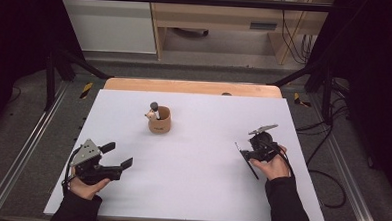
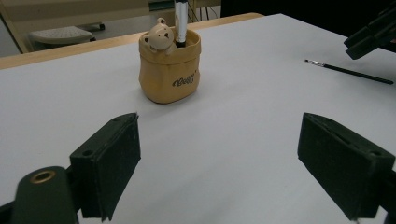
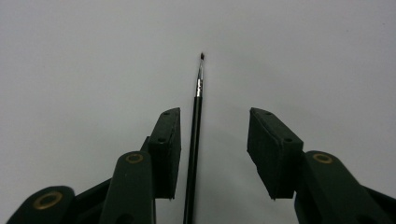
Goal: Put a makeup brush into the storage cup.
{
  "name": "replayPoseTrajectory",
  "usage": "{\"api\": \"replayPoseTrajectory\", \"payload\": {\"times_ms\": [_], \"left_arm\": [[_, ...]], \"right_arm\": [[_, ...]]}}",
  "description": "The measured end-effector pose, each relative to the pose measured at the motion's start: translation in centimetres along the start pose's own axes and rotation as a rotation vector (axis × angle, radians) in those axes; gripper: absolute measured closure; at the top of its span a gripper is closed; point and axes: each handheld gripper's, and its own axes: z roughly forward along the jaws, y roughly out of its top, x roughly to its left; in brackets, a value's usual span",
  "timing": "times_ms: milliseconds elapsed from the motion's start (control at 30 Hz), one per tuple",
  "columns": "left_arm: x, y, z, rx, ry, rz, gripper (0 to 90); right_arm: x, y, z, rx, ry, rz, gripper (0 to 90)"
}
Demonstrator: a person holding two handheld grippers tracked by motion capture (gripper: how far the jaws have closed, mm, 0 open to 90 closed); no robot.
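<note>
With the right claw spread apart over the thin paintbrush lying apparently loose on the desk, a crooked closing could roll it away.

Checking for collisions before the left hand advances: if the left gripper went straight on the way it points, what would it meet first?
Probably the tan bear-faced pen holder. It stands ahead of the open left gripper, slightly left of centre, so a miss is possible; bare white table lies between.
</note>
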Motion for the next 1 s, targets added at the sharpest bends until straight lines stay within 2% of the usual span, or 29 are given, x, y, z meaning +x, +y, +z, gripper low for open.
{"api": "replayPoseTrajectory", "payload": {"times_ms": [267,467,600,633,700,767,800,967,1000], "left_arm": [[0.0,0.0,0.0,0.001,-0.003,0.0,12.6],[0.0,0.0,0.1,0.003,-0.004,0.0,12.6],[0.0,0.0,0.1,0.005,-0.004,0.0,12.6],[0.0,0.0,0.1,0.006,-0.004,0.0,12.6],[0.0,0.0,0.2,0.006,-0.004,0.001,12.6],[0.0,0.0,0.2,0.007,-0.004,0.001,12.6],[0.0,0.0,0.2,0.008,-0.004,0.002,12.6],[0.0,0.0,0.2,0.01,-0.003,0.003,12.6],[0.0,0.0,0.2,0.01,-0.004,0.003,12.6]], "right_arm": [[0.2,1.1,0.9,0.069,0.002,-0.034,58.1],[0.3,1.3,1.8,0.123,0.006,-0.037,62.0],[0.3,1.3,2.1,0.141,0.013,-0.036,65.1],[0.3,1.2,2.3,0.141,0.014,-0.05,65.9],[0.5,1.3,2.3,0.157,0.019,-0.034,67.4],[0.4,1.2,2.6,0.157,0.016,-0.069,69.0],[0.5,1.2,2.6,0.172,0.025,-0.048,69.6],[0.6,1.1,2.9,0.189,0.024,-0.07,74.1],[0.8,1.2,2.9,0.197,0.031,-0.056,75.4]]}}
